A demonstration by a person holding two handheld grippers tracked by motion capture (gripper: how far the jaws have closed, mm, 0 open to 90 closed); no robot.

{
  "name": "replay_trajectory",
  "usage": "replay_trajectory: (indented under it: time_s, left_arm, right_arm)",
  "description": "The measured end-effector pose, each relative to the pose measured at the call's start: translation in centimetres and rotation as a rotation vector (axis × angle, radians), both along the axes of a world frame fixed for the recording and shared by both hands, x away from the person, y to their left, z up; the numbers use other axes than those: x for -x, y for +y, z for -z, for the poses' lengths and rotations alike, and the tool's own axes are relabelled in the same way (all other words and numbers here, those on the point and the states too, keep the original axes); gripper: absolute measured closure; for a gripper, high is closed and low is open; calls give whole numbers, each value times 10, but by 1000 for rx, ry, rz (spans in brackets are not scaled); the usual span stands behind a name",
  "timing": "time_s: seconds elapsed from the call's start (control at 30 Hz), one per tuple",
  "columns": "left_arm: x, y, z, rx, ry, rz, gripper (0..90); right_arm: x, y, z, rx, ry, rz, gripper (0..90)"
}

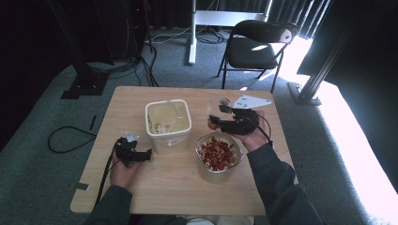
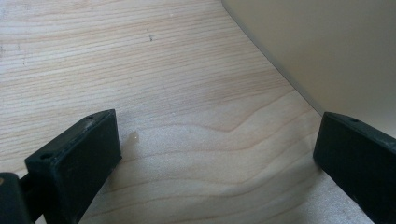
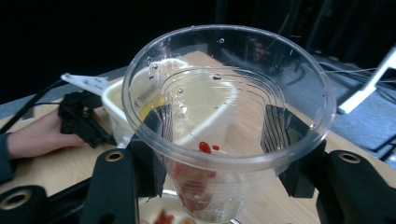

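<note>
Right hand-held gripper (image 3: 215,154) is clamped on a clear plastic cup (image 3: 224,116), jaws pressing its two sides. A few red bits sit inside the smooth, tapered, see-through cup, which is raised just above the round metal bowl (image 1: 218,161) of red and pale pieces near the desk's front edge. The cream square tub (image 1: 168,123) lies to the cup's left, mid-desk, so I'd guess the cup swings that way. Left hand-held gripper (image 1: 133,153) rests on the wood-grain desk (image 2: 163,93) by the tub's front-left corner, jaws wide apart, holding nothing.
</note>
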State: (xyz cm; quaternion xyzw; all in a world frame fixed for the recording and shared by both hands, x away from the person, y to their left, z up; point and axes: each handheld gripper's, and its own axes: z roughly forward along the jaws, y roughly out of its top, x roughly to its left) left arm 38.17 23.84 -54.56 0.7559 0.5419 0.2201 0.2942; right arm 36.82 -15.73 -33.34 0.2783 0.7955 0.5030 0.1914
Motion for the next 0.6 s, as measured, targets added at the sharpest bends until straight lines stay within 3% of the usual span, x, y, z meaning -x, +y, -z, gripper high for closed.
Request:
replay_trajectory:
  time_s: [0.2, 0.6]
  left_arm:
    - [0, 0, 0, -1, 0, 1, 12]
    - [0, 0, 0, -1, 0, 1, 12]
  right_arm:
    - [-7, 31, -2, 24, 20, -61, 430]
    - [-22, 73, -7, -12, 84, -129, 410]
